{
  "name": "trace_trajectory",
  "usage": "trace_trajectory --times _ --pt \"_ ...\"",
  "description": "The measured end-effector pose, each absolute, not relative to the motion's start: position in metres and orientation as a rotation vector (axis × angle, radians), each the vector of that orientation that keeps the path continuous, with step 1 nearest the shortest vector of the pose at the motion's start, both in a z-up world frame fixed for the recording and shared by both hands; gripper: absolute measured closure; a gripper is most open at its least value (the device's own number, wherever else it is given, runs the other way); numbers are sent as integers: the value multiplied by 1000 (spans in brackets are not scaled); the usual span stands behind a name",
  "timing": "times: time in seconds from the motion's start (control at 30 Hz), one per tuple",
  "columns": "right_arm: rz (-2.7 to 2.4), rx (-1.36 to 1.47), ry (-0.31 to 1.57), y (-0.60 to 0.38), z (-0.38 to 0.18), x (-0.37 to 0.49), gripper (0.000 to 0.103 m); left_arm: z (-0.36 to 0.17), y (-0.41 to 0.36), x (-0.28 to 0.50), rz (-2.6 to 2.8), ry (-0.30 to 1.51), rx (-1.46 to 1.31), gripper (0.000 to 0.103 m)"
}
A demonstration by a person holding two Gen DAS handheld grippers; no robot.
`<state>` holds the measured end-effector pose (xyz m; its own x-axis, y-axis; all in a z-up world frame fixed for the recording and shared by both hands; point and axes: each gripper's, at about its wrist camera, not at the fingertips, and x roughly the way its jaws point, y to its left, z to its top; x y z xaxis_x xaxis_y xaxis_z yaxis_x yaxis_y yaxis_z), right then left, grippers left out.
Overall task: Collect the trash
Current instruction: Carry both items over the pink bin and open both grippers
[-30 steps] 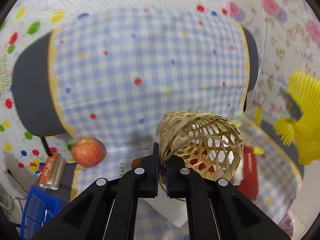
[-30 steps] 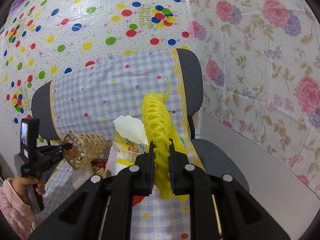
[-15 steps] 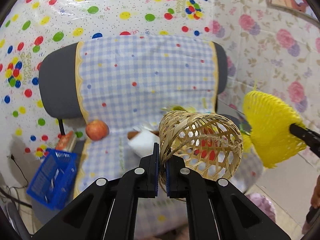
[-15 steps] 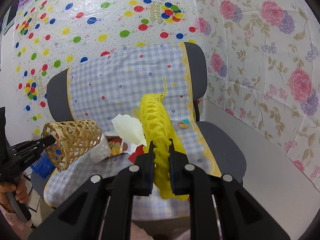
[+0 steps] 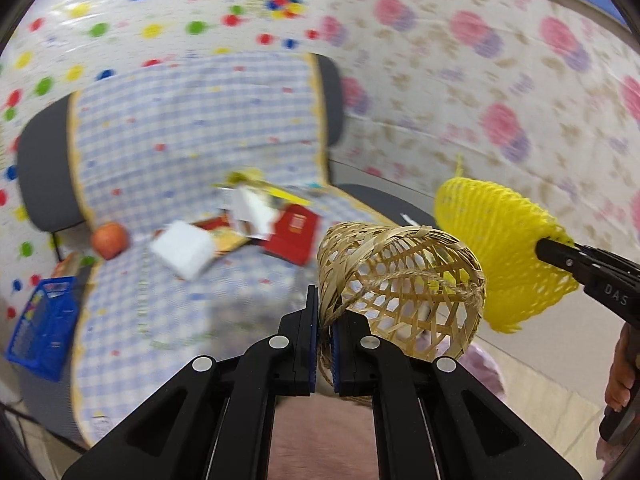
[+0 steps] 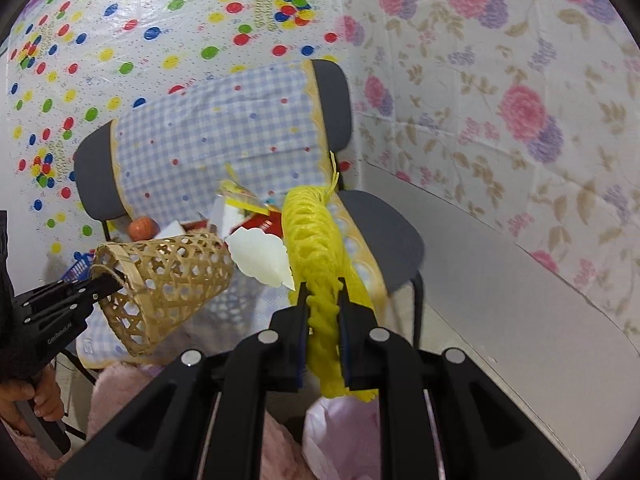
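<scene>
My left gripper [image 5: 325, 312] is shut on the rim of a woven bamboo basket [image 5: 400, 284], which hangs in the air in front of the chair. In the right wrist view the same basket [image 6: 164, 280] is at the left, held by the left gripper [image 6: 108, 284]. My right gripper [image 6: 323, 300] is shut on a yellow foam fruit net [image 6: 316, 240]; a white foam piece [image 6: 260, 256] sticks out beside it. The left wrist view has the net [image 5: 500, 252] to the right of the basket, held by the right gripper [image 5: 552, 248].
A grey chair [image 6: 384, 236] draped in a blue checked cloth [image 5: 160, 132] carries an apple [image 5: 109, 240], a white block [image 5: 184, 248], a red packet [image 5: 294, 234] and wrappers. A blue crate [image 5: 42, 328] stands at its left. A pale pink bag [image 6: 344, 432] lies below my right gripper.
Both grippers have drawn back from the chair, each keeping its hold. The chair and the litter on it look smaller and farther, and the pink bag has come into view below.
</scene>
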<state>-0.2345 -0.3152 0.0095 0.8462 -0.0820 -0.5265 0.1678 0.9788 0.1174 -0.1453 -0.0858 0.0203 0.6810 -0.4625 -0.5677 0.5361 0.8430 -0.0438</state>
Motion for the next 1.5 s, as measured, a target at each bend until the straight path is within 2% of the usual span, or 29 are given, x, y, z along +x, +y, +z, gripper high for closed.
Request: trace_trajectory --times 0.4,0.8,0.9,1.03,1.1,1.17,1.5 --pt "-288 242 651 -361 -38 -303 91 -26 -163 -168 -737 713 218 97" --pt "-277 325 735 -384 -78 -290 89 -71 -213 -165 -775 819 304 96" --pt "-259 330 737 -387 -83 -281 88 -75 -219 -161 -791 839 305 90" --pt "-247 348 754 -394 -94 -266 80 -83 -227 -155 -809 857 297 69" --pt "-244 364 775 -398 -101 -260 61 -85 -229 -152 -806 868 293 49" --pt "-247 368 778 -399 -104 -258 59 -86 -229 -151 -810 877 284 40" --pt "-274 337 734 -400 -81 -269 58 -58 -203 -151 -762 796 257 37"
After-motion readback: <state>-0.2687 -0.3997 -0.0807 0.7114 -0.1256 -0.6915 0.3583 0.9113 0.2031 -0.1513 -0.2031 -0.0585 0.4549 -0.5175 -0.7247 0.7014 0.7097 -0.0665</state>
